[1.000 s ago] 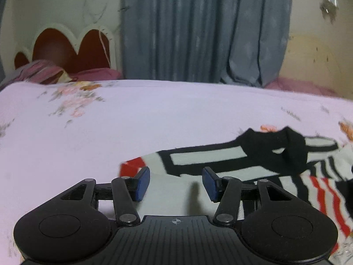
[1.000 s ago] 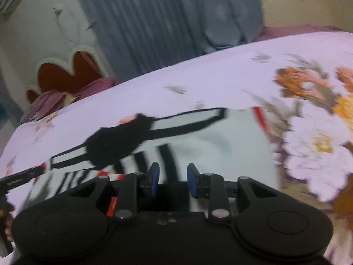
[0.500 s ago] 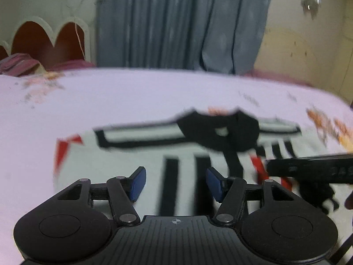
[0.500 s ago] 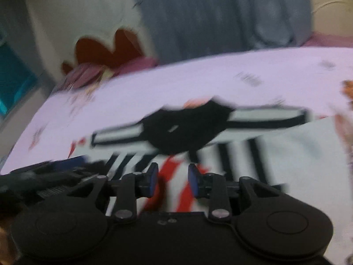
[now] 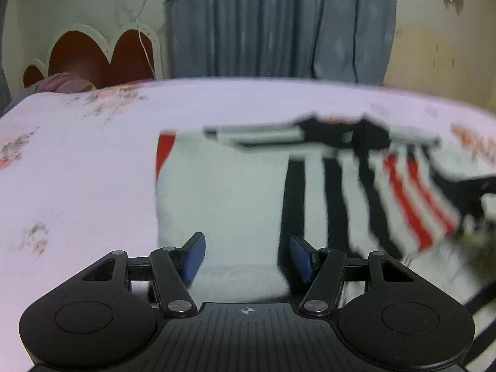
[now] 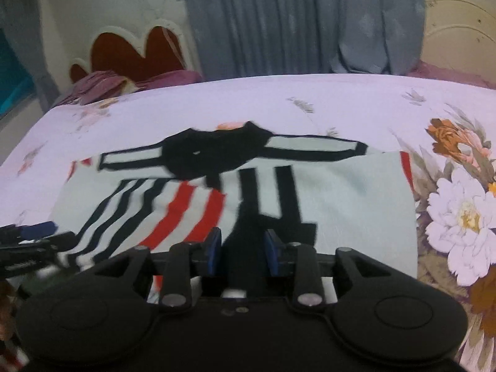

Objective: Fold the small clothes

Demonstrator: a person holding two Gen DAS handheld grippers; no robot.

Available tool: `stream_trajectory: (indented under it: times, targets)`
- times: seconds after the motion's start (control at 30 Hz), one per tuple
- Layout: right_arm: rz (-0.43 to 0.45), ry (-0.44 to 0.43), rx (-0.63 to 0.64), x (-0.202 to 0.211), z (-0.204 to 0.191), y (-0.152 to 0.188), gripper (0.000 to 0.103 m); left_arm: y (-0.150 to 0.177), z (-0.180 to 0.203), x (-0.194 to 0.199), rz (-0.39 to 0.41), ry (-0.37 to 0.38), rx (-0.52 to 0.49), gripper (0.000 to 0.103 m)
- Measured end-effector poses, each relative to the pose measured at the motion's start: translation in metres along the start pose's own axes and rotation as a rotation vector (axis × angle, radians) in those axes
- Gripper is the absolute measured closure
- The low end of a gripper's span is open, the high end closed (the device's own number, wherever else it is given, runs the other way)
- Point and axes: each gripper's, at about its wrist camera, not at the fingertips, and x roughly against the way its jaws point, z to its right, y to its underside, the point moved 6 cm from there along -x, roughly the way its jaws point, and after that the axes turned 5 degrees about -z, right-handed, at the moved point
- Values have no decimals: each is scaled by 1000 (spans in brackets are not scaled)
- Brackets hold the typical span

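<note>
A small white garment (image 5: 235, 204) with black and red stripes and a black collar lies spread on the bed (image 5: 77, 167), across the middle and right of the left wrist view and the centre of the right wrist view. The bed's sheet is pale lilac with printed flowers. The left gripper (image 5: 246, 255) sits low at the bottom centre, over the plain white part of the cloth; its jaws stand apart, nothing pinched between them. The right gripper (image 6: 243, 249) sits at the bottom centre of its view over a black patch; its jaws have a narrow gap, and I cannot tell whether cloth is caught. Grey curtains (image 6: 294, 21) hang behind, a scalloped headboard (image 5: 93, 52) at upper left.
</note>
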Motion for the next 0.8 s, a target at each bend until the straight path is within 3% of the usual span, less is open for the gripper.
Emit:
stream_trajectory:
  times: [0.07, 0.17, 0.27, 0.37, 0.47, 0.53, 0.6, 0.67, 0.73, 0.8]
  targets:
    - [-83, 36, 31, -12, 6, 19, 79, 5, -2, 1, 18, -3, -12, 43]
    - [-74, 27, 18, -6, 13, 23, 76, -4, -6, 5, 9, 6, -14, 43]
    - [7, 21, 17, 3, 11, 1, 75, -36, -12, 0, 68, -1, -17, 43]
    - [23, 35, 2, -14, 14, -28, 76, -78, -20, -28, 85, -17, -19, 43]
    - [1, 101, -38, -42, 32, -48, 76, -106, -36, -72, 14, -33, 29, 43]
    - [-36, 155, -53, -59, 48, -50, 77, -107, -52, -102, -67, -18, 84, 42]
    - [-48, 157, -65, -62, 60, -45, 78, -107, -59, -103, -60, 15, 126, 41]
    - [-49, 149, -63, -54, 59, -47, 74, -110, -57, -83, -4, -16, 114, 41]
    - [45, 132, -37, -33, 50, -51, 67, -108, -47, -68, 48, 14, 91, 41]
    - [61, 145, -23, -31, 48, -53, 67, -100, -41, -77, 5, 4, 41, 41]
